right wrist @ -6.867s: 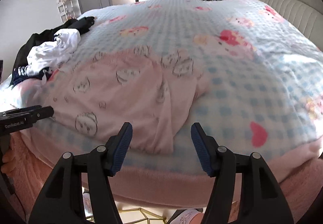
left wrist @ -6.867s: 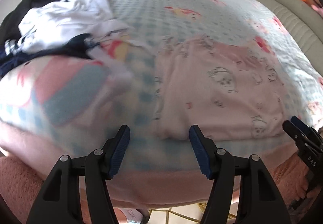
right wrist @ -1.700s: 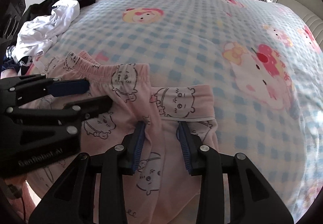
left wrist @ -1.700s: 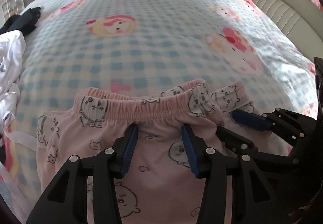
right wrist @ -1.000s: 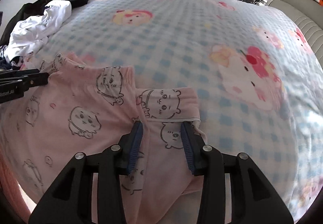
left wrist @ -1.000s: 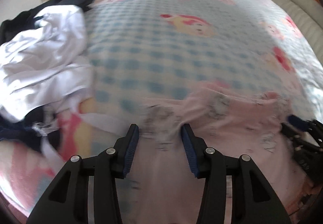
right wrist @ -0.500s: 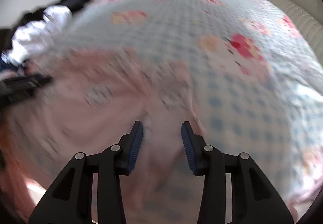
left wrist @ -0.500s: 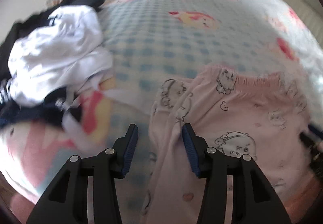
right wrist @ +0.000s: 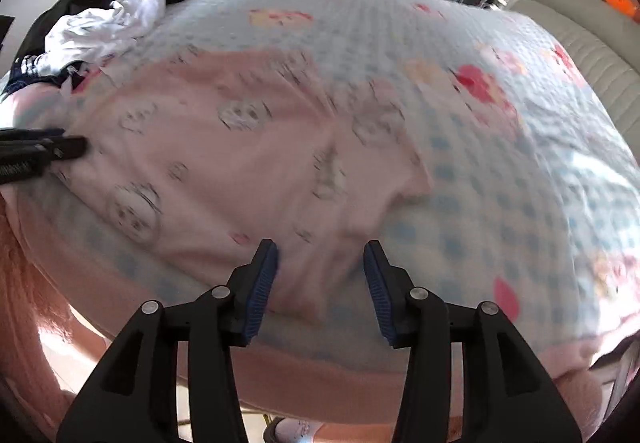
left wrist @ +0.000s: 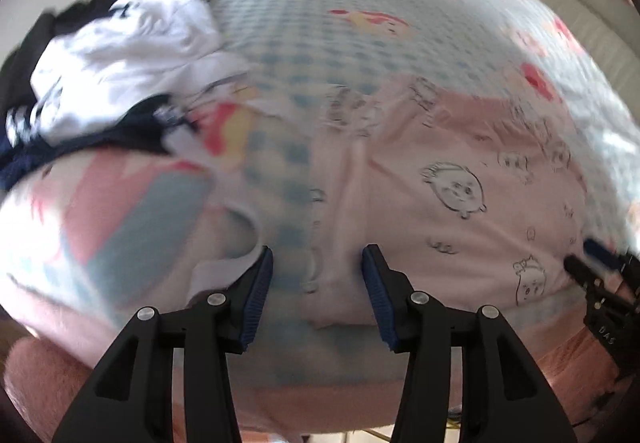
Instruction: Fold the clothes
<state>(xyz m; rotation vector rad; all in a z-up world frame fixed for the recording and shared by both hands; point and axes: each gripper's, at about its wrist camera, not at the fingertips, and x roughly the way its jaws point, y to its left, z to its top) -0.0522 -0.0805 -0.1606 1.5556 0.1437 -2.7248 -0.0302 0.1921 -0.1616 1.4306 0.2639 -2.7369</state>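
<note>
Between the left fingers: the left gripper (left wrist: 317, 279) is standing wide open, gripping nothing; a folded edge of the pink pyjama trousers (left wrist: 440, 203) is lying in the gap, and whether the pads are touching cloth cannot be told.
Between the right fingers: the right gripper (right wrist: 319, 275) is also standing wide open with nothing clamped; the near hem of the pink pyjama trousers (right wrist: 248, 163) is lying in the gap between its blue pads.
Just ahead of both grippers: the trousers are lying spread on the bed, printed with small cartoon faces, with a raised crease running away from the left gripper and looser folds ahead of the right one.
Beside the left gripper, on its right: the tips of the right gripper (left wrist: 592, 267) are showing at the frame's edge, near the trousers' far side.
Beside the right gripper, on its left: the left gripper (right wrist: 44, 149) is reaching in at the trousers' edge.
Under the trousers: the blue-checked bedspread (right wrist: 500, 163) with cartoon prints is covering the bed.
Further ahead and to the left: a pile of white and dark clothes (left wrist: 120, 55) is lying heaped on the bedspread, apart from the trousers; it is also showing in the right view (right wrist: 108, 23).
Far right: a ribbed grey headboard (right wrist: 592, 43) is running alongside the bed.
Picture quality: both views are blurring.
</note>
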